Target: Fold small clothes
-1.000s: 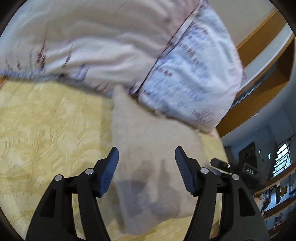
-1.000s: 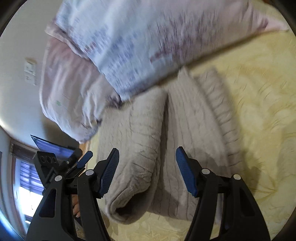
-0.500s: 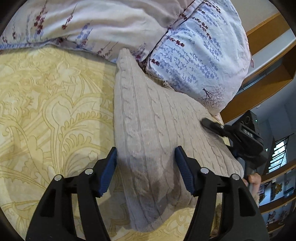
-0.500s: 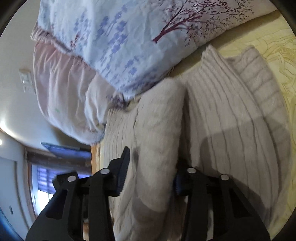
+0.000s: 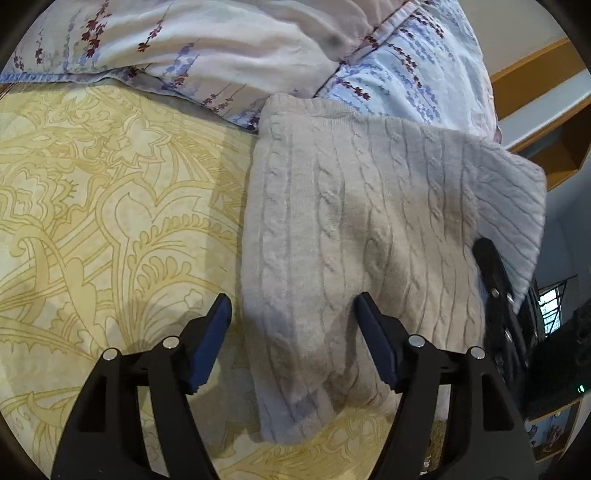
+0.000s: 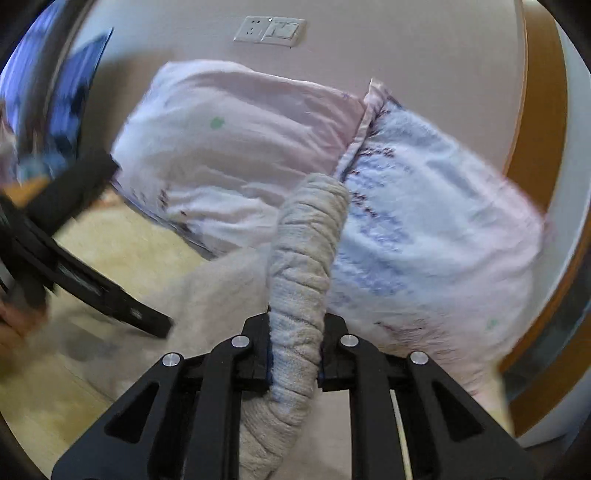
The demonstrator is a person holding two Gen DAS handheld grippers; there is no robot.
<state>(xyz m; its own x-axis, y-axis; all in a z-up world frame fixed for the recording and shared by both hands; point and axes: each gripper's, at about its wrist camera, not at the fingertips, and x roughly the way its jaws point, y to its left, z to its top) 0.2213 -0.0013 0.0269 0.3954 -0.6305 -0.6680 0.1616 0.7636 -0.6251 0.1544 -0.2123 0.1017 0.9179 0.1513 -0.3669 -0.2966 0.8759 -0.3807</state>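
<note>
Right gripper (image 6: 294,354) is clamped tight on a bunched-up fold of the beige cable-knit sweater (image 5: 351,229), with the fabric squeezed between both pads and a roll of it sticking up out of the jaws. That view is pretty blurry, so no fine detail there.

Left gripper (image 5: 293,332) has its jaws spread wide with nothing pinched. It hangs over the near edge of the sweater, the left pad above the bedspread and the right pad above the knit.

The sweater lies on the yellow patterned bedspread (image 5: 92,221), its far edge up against the floral pillows (image 5: 221,48). Its right side is lifted where the other gripper has it.

Behind the pillows in the right wrist view there's a white wall outlet plate (image 6: 271,31), but I can't read any markings on it. Wooden headboard trim (image 6: 543,110) runs down the right side. No labels or brand names readable on anything.
</note>
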